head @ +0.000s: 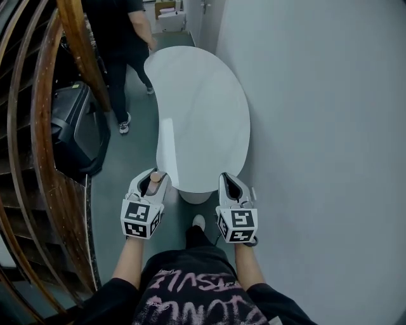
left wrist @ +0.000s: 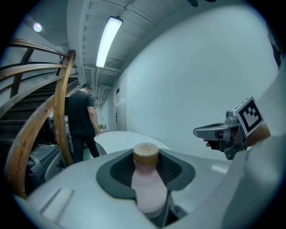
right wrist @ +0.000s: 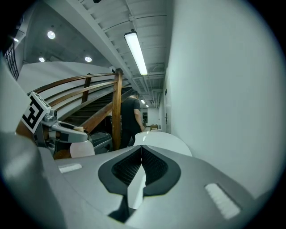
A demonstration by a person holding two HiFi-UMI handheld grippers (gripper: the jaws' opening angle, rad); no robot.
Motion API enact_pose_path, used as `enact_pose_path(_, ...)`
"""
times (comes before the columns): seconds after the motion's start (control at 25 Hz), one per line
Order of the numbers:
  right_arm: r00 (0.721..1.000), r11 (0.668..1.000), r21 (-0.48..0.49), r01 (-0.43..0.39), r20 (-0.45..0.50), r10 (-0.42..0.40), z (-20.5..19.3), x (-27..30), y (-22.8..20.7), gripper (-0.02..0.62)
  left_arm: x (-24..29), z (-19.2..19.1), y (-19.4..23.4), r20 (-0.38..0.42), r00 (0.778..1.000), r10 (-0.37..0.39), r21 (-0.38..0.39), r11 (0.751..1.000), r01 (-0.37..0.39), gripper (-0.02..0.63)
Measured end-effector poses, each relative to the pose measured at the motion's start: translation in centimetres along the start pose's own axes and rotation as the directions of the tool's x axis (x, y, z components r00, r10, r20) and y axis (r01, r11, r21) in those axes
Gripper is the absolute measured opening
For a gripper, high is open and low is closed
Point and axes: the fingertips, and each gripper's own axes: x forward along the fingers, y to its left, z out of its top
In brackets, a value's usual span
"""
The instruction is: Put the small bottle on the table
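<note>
A small pale pink bottle [left wrist: 147, 185] with a wooden cap stands upright between the jaws of my left gripper [left wrist: 146, 166], which is shut on it. In the head view the left gripper [head: 154, 179] and the bottle [head: 156, 183] hover at the near left edge of a white bean-shaped table [head: 203, 114]. My right gripper [head: 229, 184] is at the table's near right edge, shut and empty, its pads meeting in the right gripper view [right wrist: 141, 167]. That view also shows the bottle [right wrist: 82, 148] at the left.
A person in black [head: 124, 38] stands by the table's far left end. A curved wooden stair railing [head: 44, 159] and a black case [head: 76, 124] fill the left. A plain wall [head: 317, 127] runs along the right. Boxes [head: 168, 16] sit far back.
</note>
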Motion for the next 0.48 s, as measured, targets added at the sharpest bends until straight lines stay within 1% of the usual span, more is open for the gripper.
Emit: enact_pose_path(0.48,0.998,1.0,0.022,-0.002,-0.058,0.004,0.0,7.7,-4.6,0.011,7.9,0.6,3.3,-0.048,0.999,0.019,-0.038,0.999,-0.021,0.13)
